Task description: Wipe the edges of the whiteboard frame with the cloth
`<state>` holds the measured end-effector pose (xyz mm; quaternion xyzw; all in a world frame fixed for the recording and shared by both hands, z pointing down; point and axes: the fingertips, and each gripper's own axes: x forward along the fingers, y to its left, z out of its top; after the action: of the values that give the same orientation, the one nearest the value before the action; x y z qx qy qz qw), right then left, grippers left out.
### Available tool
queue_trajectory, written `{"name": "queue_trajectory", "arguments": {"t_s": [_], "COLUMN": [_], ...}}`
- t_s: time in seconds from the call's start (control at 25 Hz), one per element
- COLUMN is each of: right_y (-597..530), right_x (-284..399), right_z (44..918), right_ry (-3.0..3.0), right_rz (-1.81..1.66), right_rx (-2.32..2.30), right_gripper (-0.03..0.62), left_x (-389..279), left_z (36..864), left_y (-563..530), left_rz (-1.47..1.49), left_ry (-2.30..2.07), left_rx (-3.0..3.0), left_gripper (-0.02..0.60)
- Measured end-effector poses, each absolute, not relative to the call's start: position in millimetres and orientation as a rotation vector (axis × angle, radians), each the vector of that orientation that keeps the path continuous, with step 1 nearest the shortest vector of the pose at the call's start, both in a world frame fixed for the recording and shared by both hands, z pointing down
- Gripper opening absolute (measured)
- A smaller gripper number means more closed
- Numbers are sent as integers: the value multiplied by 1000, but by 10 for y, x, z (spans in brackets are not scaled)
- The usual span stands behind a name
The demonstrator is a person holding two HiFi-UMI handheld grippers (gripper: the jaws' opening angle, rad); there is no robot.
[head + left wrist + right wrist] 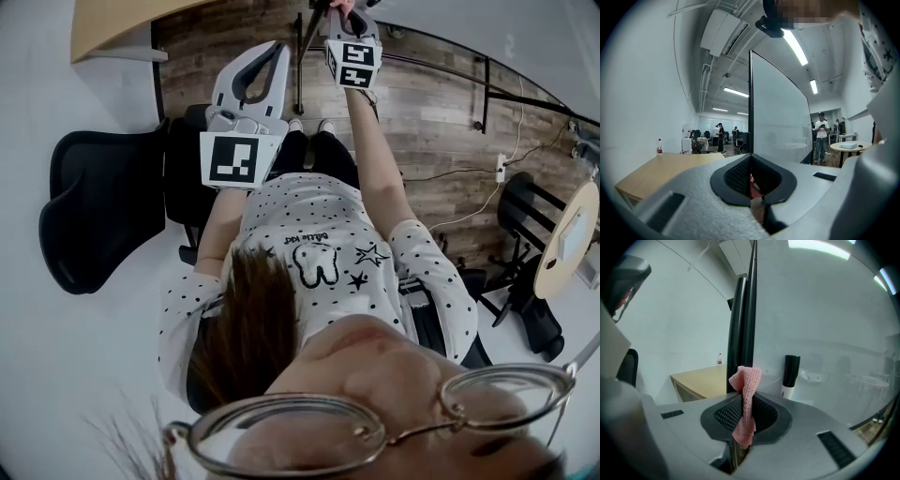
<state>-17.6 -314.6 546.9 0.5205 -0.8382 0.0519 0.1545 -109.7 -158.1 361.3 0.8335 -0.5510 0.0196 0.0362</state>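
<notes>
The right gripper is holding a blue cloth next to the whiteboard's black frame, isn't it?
Not quite. The cloth is pink, not blue. The right gripper view shows the right gripper shut on it next to the whiteboard's black frame.

Shows a pale wooden counter (656, 171) against the white wall, bearing one small bottle (659, 146) upright near its far edge. Farther right, shows a round counter (848, 149) carrying a flat white box (849, 145). Below, shows a wood-plank floor (441, 112) with loose cables (450, 173) and a white power strip (500, 167) lying on it.
</notes>
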Motion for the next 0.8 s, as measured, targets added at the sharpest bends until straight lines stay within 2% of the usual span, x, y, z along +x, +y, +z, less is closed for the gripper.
{"name": "queue_trajectory", "arguments": {"t_s": [0.8], "right_y": [-3170], "right_x": [-141], "right_z": [5969], "right_ry": [-2327], "right_rz": [223], "right_rx": [1448], "right_gripper": [31], "left_x": [-1155], "left_z": [3731], "left_y": [-1562], "left_rz": [92], "left_ry": [-1701], "left_rx": [2514], "left_gripper": [17]}}
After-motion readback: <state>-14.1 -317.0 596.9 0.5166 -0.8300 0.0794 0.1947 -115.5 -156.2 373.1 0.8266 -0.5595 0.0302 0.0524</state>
